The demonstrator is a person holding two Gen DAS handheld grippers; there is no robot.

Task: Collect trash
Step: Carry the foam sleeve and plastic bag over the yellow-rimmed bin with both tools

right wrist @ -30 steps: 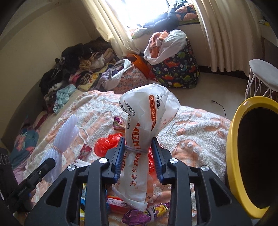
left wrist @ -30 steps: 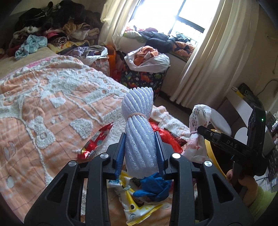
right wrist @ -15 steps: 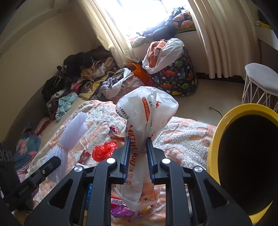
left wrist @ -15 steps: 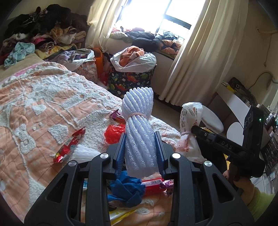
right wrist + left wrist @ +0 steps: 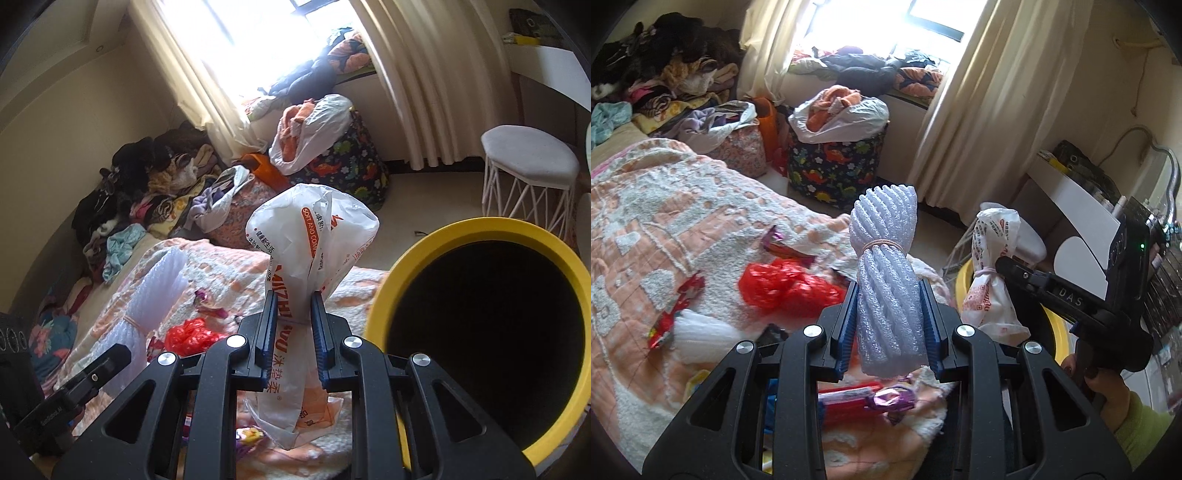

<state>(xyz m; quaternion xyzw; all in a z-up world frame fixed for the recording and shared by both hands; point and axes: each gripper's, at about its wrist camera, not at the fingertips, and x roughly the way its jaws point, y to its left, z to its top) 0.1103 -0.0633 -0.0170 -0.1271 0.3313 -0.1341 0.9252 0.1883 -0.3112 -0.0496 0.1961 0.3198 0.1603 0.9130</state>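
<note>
Left wrist: left gripper [image 5: 889, 325] clamps a banded foam roll [image 5: 884, 280] upright, lifted clear of the bed [image 5: 665, 206]; red bag [image 5: 783, 284] and wrappers remain near its foot edge.
Right wrist: right gripper [image 5: 293, 332] pinches a white plastic bag [image 5: 314, 240] at its neck, just beside the yellow bin [image 5: 399, 280], likely for dropping.

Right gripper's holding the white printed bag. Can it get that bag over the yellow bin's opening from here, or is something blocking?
Probably yes. The right gripper is shut on the white printed bag, and the yellow bin stands just to its right, mouth open, with nothing visible between them.
</note>
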